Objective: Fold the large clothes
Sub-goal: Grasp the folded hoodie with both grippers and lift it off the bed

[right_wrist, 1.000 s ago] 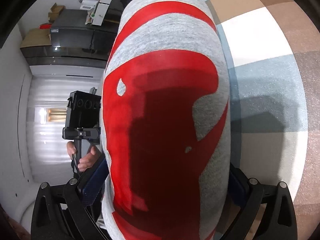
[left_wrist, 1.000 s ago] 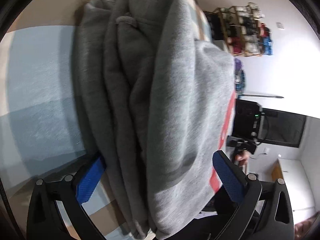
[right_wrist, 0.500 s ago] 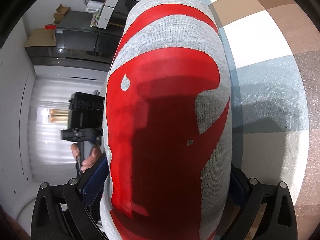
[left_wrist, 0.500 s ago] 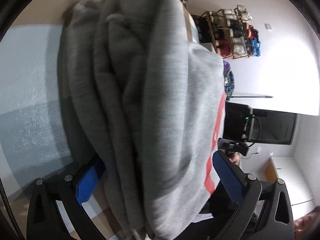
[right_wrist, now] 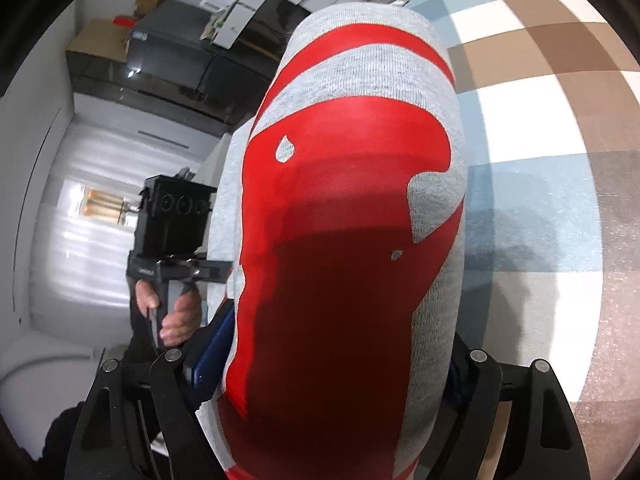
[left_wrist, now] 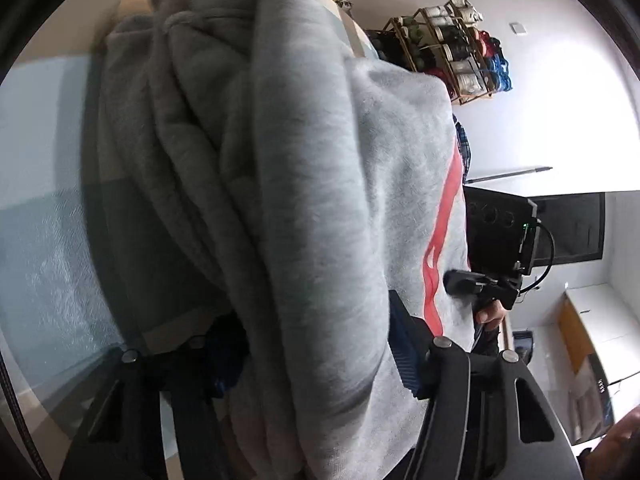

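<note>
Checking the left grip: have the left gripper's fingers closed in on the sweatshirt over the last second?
Yes. The left gripper has narrowed against its own frame; fingers now press the grey sweatshirt.

Folded sweatshirt fills room between both grippers' fingers

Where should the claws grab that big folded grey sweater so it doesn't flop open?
Grab the thick stacked edge of the grey sweater, one end each, coming in from opposite ends. Its layers lie bundled like a fat roll, so squeezing across the whole stack keeps them together. The left claw and right claw both look clamped across the bundle that way.
</note>
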### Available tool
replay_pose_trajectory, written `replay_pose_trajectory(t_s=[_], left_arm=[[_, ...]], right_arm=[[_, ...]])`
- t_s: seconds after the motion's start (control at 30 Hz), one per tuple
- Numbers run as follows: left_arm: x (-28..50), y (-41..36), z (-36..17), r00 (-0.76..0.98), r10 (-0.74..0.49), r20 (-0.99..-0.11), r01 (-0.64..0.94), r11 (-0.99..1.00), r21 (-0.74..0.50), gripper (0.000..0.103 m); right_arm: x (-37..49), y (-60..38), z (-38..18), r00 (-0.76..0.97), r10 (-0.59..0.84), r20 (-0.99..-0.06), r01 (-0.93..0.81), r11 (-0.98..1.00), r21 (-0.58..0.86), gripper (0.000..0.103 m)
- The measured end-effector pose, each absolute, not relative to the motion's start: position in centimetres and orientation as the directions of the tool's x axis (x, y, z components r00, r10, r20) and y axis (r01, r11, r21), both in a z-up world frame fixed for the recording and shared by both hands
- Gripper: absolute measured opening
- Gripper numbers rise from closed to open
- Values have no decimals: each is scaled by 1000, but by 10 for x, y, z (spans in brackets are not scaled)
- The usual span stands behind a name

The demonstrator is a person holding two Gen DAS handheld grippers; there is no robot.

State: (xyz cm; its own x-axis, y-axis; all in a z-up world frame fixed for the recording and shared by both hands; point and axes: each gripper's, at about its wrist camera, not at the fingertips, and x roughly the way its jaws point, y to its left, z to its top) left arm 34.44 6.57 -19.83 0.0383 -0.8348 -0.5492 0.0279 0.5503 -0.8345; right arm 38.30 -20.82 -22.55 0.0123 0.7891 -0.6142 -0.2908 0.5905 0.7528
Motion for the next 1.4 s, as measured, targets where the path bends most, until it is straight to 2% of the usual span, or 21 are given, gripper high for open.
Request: replay_pose_trajectory(t_s=[0.1, 0.23, 0.3, 0.33, 0.4, 0.47, 0.8, 1.1, 1.2, 1.4], left_arm=[[350, 77, -206, 42, -864, -501, -23, 501, -865, 58], [358, 65, -199, 38, -833, -552, 13, 553, -833, 59], [360, 60, -193, 56, -820, -570, 30, 572, -819, 52], [361, 59, -189, 66, -819, -570, 34, 572, -819, 42], [362, 57, -183, 75, -813, -577, 40, 581, -813, 37], [361, 47, -179, 81, -807, -585, 47, 589, -807, 35], [364, -2, -151, 97, -822, -562, 112, 570, -814, 35], [408, -108, -98, 15, -838, -546, 216, 536, -816, 35], [425, -152, -78, -15, -819, -573, 271, 548, -791, 35], [469, -237, -44, -55, -819, -571, 328, 526, -785, 35]], right_arm=[[390, -209, -234, -51, 796, -603, -260, 573, 777, 86], [401, -206, -239, -97, 795, -599, -241, 565, 789, 88], [402, -206, -242, -87, 795, -601, -240, 568, 787, 88], [402, -207, -242, -69, 794, -604, -239, 574, 783, 86], [397, -209, -234, -14, 790, -613, -259, 590, 765, 78], [389, -211, -225, 33, 799, -600, -287, 583, 760, 69], [356, -247, -187, 161, 842, -515, -371, 535, 759, 65], [331, -350, -154, 359, 829, -428, -325, 541, 775, 64], [321, -378, -144, 415, 815, -404, -292, 540, 790, 64], [322, -452, -109, 496, 771, -400, -243, 565, 788, 64]])
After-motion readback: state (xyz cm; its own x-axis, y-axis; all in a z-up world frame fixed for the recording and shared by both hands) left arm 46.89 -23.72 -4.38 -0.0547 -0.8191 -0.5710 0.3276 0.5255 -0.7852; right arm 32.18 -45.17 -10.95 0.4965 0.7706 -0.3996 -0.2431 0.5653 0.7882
